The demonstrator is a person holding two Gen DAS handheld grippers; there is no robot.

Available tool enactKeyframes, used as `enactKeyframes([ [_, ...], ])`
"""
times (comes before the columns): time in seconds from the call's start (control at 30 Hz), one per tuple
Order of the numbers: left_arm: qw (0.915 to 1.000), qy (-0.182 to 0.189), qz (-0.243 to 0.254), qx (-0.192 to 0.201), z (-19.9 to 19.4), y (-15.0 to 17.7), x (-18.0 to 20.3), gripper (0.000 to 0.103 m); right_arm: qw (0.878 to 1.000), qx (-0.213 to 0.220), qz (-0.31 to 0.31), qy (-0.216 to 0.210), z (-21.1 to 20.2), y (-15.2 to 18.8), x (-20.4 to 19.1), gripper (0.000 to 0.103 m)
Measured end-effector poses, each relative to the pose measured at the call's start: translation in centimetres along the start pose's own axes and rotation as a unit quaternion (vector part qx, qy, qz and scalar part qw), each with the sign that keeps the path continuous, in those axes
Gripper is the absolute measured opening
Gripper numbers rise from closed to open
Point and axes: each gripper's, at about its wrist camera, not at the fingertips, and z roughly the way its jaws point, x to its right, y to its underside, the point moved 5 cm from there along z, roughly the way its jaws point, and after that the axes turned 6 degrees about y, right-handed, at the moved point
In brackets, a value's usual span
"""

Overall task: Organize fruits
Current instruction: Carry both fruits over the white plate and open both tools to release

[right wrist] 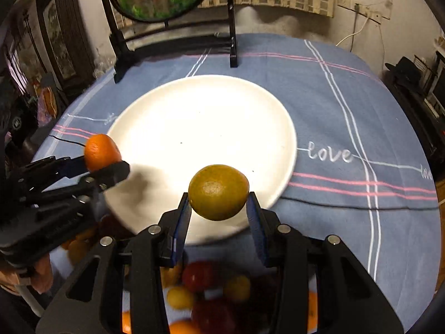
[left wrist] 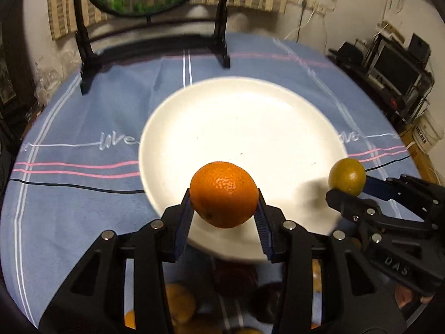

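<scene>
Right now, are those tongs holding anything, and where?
Left tongs pinch an orange by its sides; right tongs pinch a greenish-yellow citrus likewise.

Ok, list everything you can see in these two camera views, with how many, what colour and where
orange: one, bright orange, held above the plate's near edge
green-yellow citrus: one, olive-yellow, held above the plate's near edge
plate: one, white, centre of the table, nothing on it
loose fruit: several, red, yellow, orange, blurred, on the cloth near the camera
tablecloth: one, blue with white and pink stripes and the word love
round picture stand: one, black frame, far edge of the table
left gripper: black with blue pads, shut on the orange
right gripper: black with blue pads, shut on the green-yellow citrus
</scene>
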Motion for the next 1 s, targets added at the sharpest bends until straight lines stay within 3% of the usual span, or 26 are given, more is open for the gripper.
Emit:
enactKeyframes([
  [0.1, 0.9999, 0.001, -0.003, -0.016, 1.5, 0.1, -0.4, 0.043, 1.0, -0.021, -0.008, 0.018, 1.6, -0.3, -0.2, 0.041],
  [0.33, 0.9992, 0.008, -0.016, -0.036, 3.1, 0.6, -0.7, 0.045, 0.999, -0.039, -0.014, 0.01, 3.3, -0.2, -0.6, 0.044],
  [0.4, 0.9996, 0.001, -0.015, -0.023, 2.7, 0.5, -0.6, 0.061, 0.999, -0.036, -0.016, 0.011, 2.9, -0.2, -0.7, 0.047],
  [0.63, 0.9997, 0.005, -0.009, 0.024, -1.6, 0.1, -0.6, 0.077, 1.0, 0.003, 0.007, -0.005, -1.1, 0.6, 0.5, 0.054],
  [0.7, 0.999, 0.003, -0.006, 0.044, -3.6, 0.6, -0.9, 0.084, 0.999, 0.022, 0.022, -0.01, -2.9, 1.5, 1.3, 0.065],
  [0.8, 0.9974, 0.003, -0.006, 0.071, -6.0, 1.8, -1.2, 0.09, 0.998, 0.049, 0.033, -0.009, -5.1, 3.0, 2.1, 0.069],
  [1.0, 0.9952, -0.024, -0.013, 0.094, -9.0, 6.5, -2.8, 0.095, 0.995, 0.054, 0.078, -0.014, -7.3, 7.5, 4.4, 0.069],
])
